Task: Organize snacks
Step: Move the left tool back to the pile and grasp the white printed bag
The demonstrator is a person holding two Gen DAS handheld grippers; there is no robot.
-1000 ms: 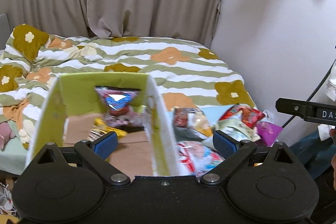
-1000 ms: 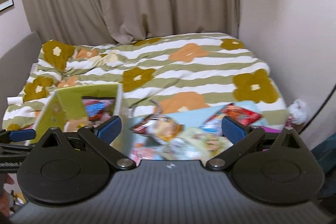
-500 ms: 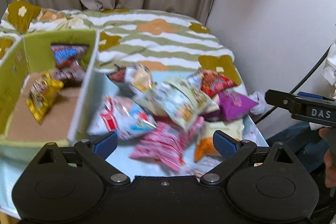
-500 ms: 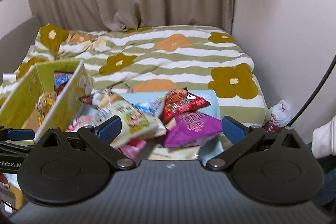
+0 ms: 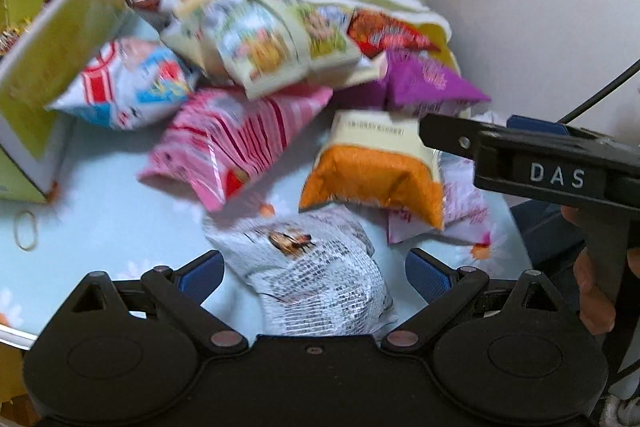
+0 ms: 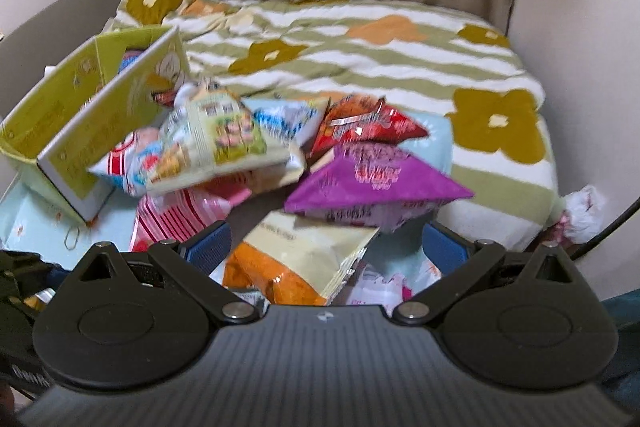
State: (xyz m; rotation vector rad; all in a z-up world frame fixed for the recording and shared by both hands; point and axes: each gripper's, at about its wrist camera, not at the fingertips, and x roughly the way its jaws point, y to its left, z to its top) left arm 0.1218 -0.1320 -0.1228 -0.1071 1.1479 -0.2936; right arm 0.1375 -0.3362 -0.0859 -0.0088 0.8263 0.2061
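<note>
Several snack bags lie heaped on a light blue cloth (image 5: 120,211). A white bag with black print (image 5: 316,279) lies between the wide-apart fingers of my left gripper (image 5: 314,273), which is open. An orange and cream bag (image 6: 296,259) sits between the fingers of my right gripper (image 6: 328,247), also open. Behind it are a purple bag (image 6: 372,183), a red bag (image 6: 368,125), a pale green bag (image 6: 216,143) and a pink striped bag (image 5: 236,139). One finger (image 5: 452,137) of the right gripper reaches over the orange bag (image 5: 376,171).
A green cardboard box (image 5: 60,39) stands at the left with a few bags inside. A rubber band (image 5: 26,231) lies on the cloth near its corner. A bed with a flowered quilt (image 6: 360,59) is behind, and a wall (image 6: 580,27) is at the right.
Both grippers came down and closer to the pile. The left view swung right, from the box to the loose bags. Both grippers stayed open.
</note>
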